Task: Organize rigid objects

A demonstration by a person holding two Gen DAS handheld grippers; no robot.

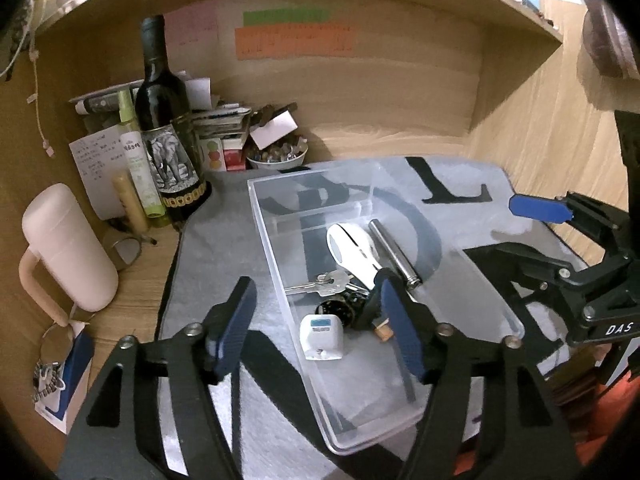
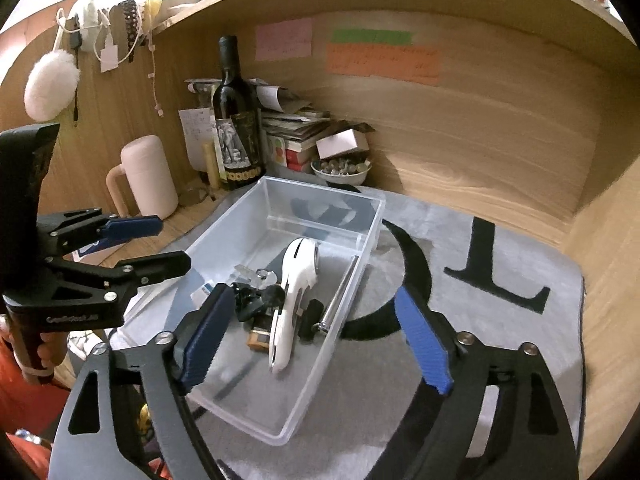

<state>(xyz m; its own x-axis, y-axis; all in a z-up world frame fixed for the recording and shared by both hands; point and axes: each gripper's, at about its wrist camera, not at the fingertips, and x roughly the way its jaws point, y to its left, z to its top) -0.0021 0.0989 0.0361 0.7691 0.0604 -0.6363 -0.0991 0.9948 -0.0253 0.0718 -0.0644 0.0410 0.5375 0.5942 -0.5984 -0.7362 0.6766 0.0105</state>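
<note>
A clear bin (image 1: pixel 280 248) sits on a grey mat (image 1: pixel 200 264) spread over the wooden counter (image 1: pixel 132 280), and it holds the loose hard items: a white handled gadget (image 2: pixel 294 300) lying lengthwise, a metal rod (image 1: pixel 394 252) along the bin's right wall, silver keys (image 1: pixel 326 283) beside the gadget, a small white cube with a blue label (image 1: pixel 322 336), a black piece (image 2: pixel 250 300) and a small tan block (image 2: pixel 258 338). The cube's label is too blurred to read. The mat carries large black letters, one reading as an "L" (image 2: pixel 494 274). The left tool (image 1: pixel 318 334) hangs over the bin's near end with its blue-padded fingers spread wide and nothing between them; the cube shows in the gap. The right tool (image 2: pixel 316 344) also stands wide open and empty, its left finger over the bin and its right finger over the mat. In the left view the right tool's body shows the letters "DAS" (image 1: pixel 618 328); printing on the left tool's body in the right view is illegible. At the back left of the counter stands a dark wine bottle (image 1: pixel 166 128) with an elephant on its label, next to a pale pink mug (image 1: pixel 66 248), a stack of papers and boxes (image 2: pixel 296 128) and a bowl (image 2: pixel 340 172) of small round things. Pink, green and orange notes (image 2: pixel 382 62) are stuck to the back wall, their writing unreadable.
</note>
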